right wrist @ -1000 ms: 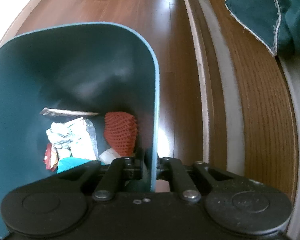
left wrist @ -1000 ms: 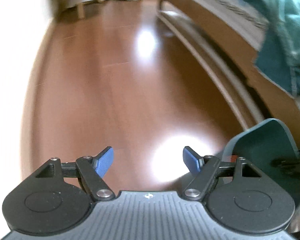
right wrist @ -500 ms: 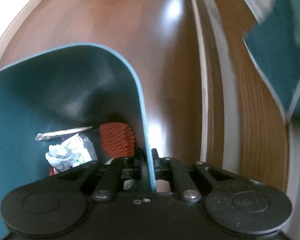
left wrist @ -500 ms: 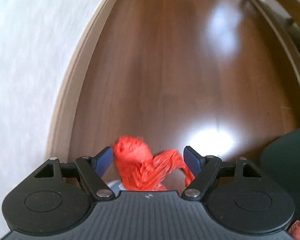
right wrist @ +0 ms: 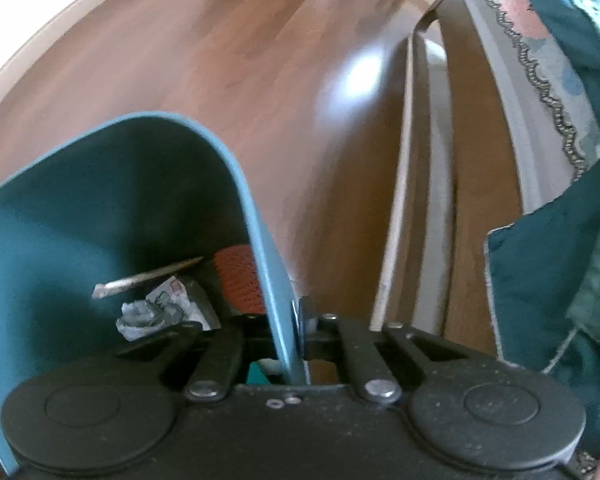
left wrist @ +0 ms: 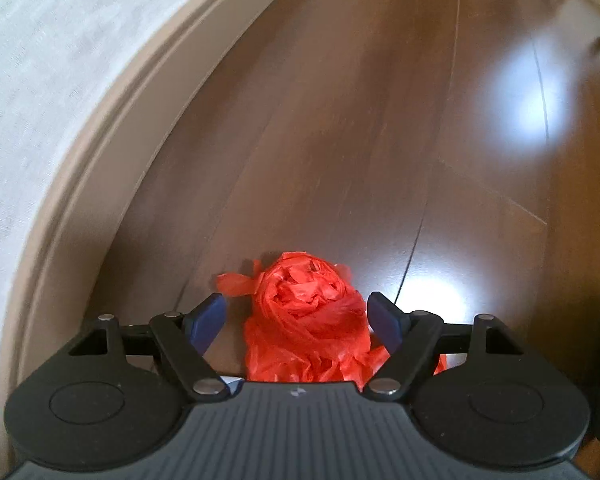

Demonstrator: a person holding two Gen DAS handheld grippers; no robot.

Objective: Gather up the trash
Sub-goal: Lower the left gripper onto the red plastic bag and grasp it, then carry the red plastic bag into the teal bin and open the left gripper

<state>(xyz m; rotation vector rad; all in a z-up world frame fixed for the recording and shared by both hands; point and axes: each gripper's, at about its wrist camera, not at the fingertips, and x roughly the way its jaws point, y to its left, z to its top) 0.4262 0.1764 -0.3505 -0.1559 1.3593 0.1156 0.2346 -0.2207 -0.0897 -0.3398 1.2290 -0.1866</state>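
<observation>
Wall (left wrist: 40, 80), pale, textured, far left; brown skirting (left wrist: 112, 152) beside; dark glossy wooden floor (left wrist: 340, 140). Crumpled orange-red plastic bag (left wrist: 306, 320) on floor, between spread blue fingertips (left wrist: 208, 316) of left gripper (left wrist: 296, 318), untouched. Long axis roughly along fingers, knotted end pointing away. Risk: thin film slipping out if pinched shallow. Right gripper (right wrist: 300, 320) clamped on teal plastic bin wall (right wrist: 256, 240); scraps inside. Risk: bin tilting, spilling.

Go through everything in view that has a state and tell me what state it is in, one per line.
Left hand-held gripper: open, fingers on either side of the bag.
Red plastic bag: crumpled on the wooden floor, not gripped.
Right hand-held gripper: shut on the bin wall.
Teal trash bin: partly filled with trash.
Orange mesh net: inside the bin.
</observation>
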